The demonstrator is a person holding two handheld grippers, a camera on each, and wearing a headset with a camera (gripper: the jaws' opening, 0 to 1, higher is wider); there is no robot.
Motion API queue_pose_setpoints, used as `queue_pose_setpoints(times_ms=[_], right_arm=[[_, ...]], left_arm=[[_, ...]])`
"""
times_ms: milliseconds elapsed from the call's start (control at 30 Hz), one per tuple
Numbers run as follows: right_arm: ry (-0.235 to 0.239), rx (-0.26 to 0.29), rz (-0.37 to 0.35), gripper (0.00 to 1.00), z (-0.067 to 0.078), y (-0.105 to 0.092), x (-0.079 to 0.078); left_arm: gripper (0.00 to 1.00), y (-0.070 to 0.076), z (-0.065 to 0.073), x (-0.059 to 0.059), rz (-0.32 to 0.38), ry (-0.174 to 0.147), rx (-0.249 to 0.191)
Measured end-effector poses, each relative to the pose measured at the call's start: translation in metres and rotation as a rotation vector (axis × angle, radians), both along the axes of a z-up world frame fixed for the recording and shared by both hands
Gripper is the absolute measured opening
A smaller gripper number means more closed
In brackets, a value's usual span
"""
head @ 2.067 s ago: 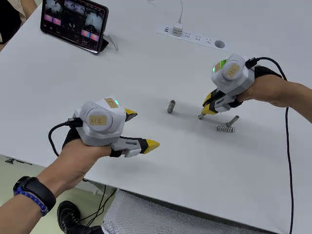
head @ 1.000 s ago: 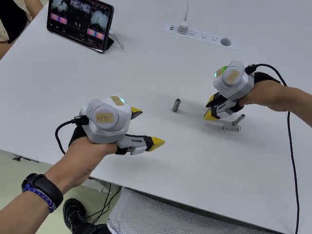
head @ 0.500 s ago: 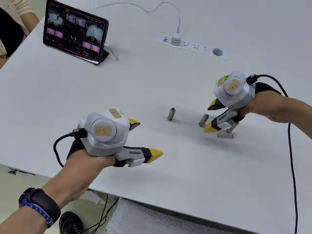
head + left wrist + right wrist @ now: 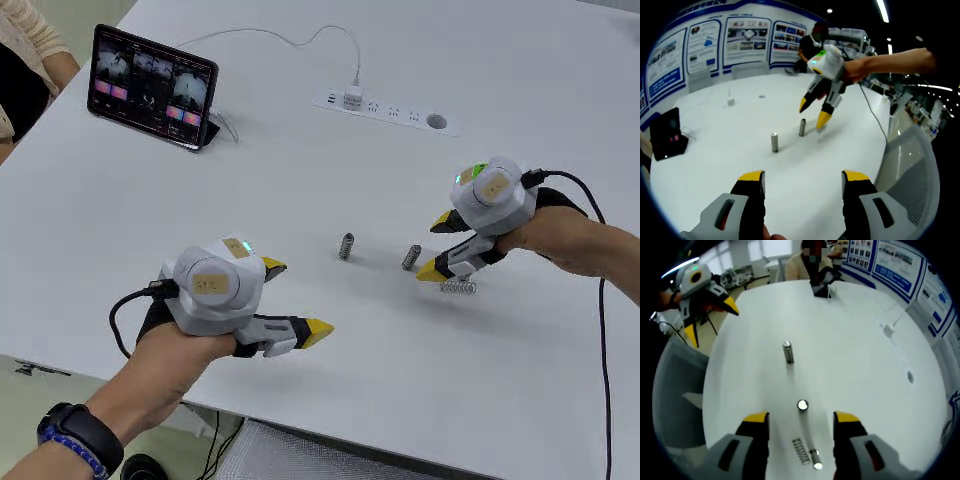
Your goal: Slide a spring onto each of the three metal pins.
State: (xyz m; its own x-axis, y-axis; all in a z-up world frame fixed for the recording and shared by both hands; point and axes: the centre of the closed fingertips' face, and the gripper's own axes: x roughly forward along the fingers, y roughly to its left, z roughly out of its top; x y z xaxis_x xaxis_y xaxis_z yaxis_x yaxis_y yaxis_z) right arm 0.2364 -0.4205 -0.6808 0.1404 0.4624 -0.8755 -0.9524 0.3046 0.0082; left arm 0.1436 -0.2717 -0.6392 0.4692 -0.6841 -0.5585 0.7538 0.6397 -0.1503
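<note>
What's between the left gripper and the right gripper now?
In the left gripper view, the near pin and the far pin stand upright between the left gripper and the right gripper.

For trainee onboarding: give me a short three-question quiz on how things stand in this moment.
1. True or false: the right hand-held gripper is shut.
2. How many pins stand upright on the table? A one, B two, C three.
3. Fill in: a loose ___ lies flat just below the right hand-held gripper in the head view.
Key: 1 false, its jaws are open. 2 B. 3 spring.
</note>
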Motion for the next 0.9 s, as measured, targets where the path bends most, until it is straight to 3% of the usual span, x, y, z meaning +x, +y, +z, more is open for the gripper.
queue_pose_setpoints(times_ms=[667,900], right_arm=[[-0.021,0.111,-0.130,0.54,0.016,-0.012,-0.008],[-0.037,0.185,-0.195,0.54,0.028,-0.012,-0.006]], left_arm=[[0.63,0.000,0.010,0.003,0.016,-0.016,-0.002],[0.63,-0.002,0.010,0.003,0.020,-0.015,-0.005]])
